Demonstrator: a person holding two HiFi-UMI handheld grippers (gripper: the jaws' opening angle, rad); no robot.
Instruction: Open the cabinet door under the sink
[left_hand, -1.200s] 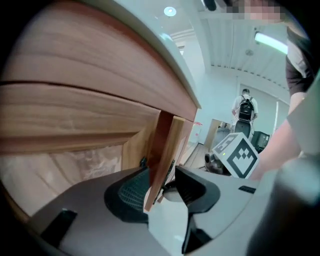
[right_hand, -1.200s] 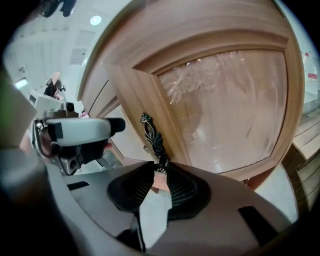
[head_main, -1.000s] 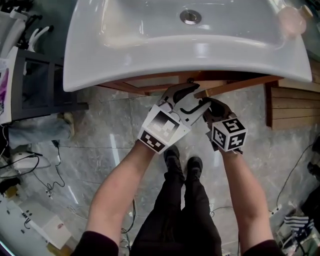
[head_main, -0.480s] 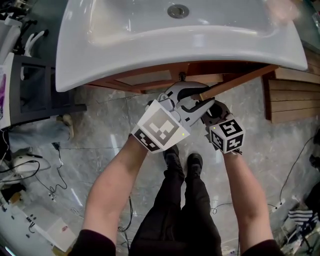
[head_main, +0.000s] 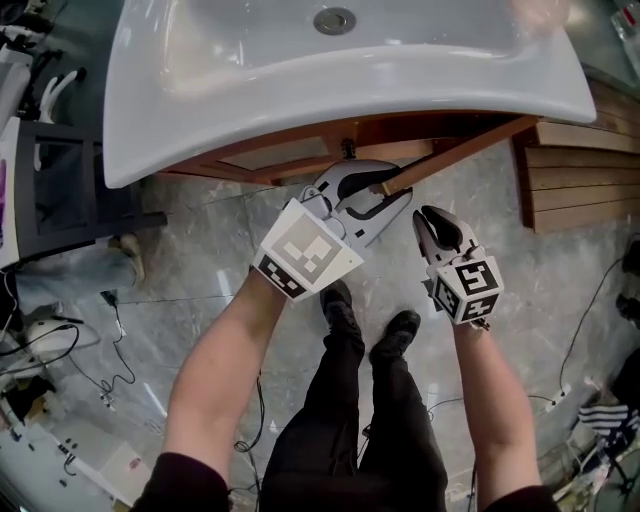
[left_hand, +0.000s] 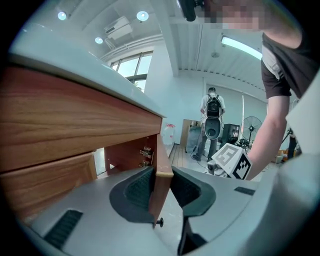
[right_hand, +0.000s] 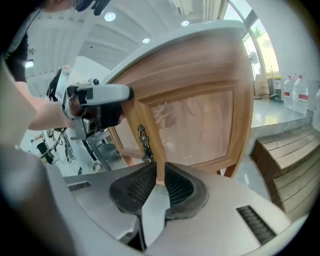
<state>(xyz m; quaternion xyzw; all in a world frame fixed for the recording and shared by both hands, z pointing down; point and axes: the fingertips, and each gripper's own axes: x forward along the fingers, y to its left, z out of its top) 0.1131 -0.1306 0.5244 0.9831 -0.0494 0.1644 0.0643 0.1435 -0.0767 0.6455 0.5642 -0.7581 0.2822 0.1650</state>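
Cabinet door (head_main: 470, 148) ajar: left gripper (left_hand: 161, 185) just closed onto edge; right gripper (right_hand: 160, 181) (beside it) just narrowed, empty.

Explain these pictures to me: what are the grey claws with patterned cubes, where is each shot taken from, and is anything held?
No robot here: a person stands at a white sink holding a two-jaw hand tool, a gripper, in each hand; the patterned cubes are part of them. The head view looks down from a camera on the person's head; each gripper view comes from a camera riding on that gripper, looking along its jaws. The left gripper has just closed its jaws on the free edge of the wooden cabinet door, which stands swung out under the sink. The right gripper is clear of the door, over the grey floor; its jaws have just been closing, with a narrow gap and nothing between them.
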